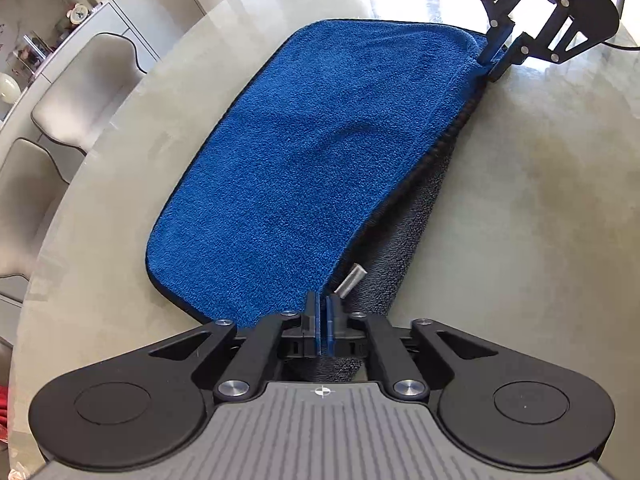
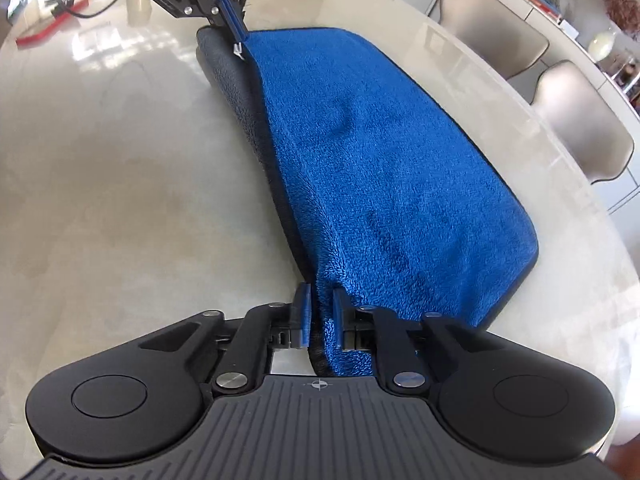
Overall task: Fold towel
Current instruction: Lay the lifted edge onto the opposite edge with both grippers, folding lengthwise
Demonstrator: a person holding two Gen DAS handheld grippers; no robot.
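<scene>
A blue towel [image 1: 320,140] [image 2: 380,160] lies folded on the round table [image 1: 520,200], and its grey underside [image 1: 400,232] [image 2: 228,72] shows along the open edge. My left gripper [image 1: 324,304] [image 2: 240,36] pinches the near corner of the blue top layer, just beside a small grey tag [image 1: 352,278]. Only a thin slit shows between its pads. My right gripper [image 2: 322,304] [image 1: 490,68] is shut on the opposite corner of the same edge, with blue pile bunched between its fingers. That edge hangs slightly above the grey layer, with a dark shadow under it.
The pale table [image 2: 120,160] spreads wide on the open-edge side of the towel. Beige chairs [image 1: 88,80] [image 2: 580,120] stand around the table's rim on the folded side. A red object [image 2: 44,28] and a cable lie at the far edge.
</scene>
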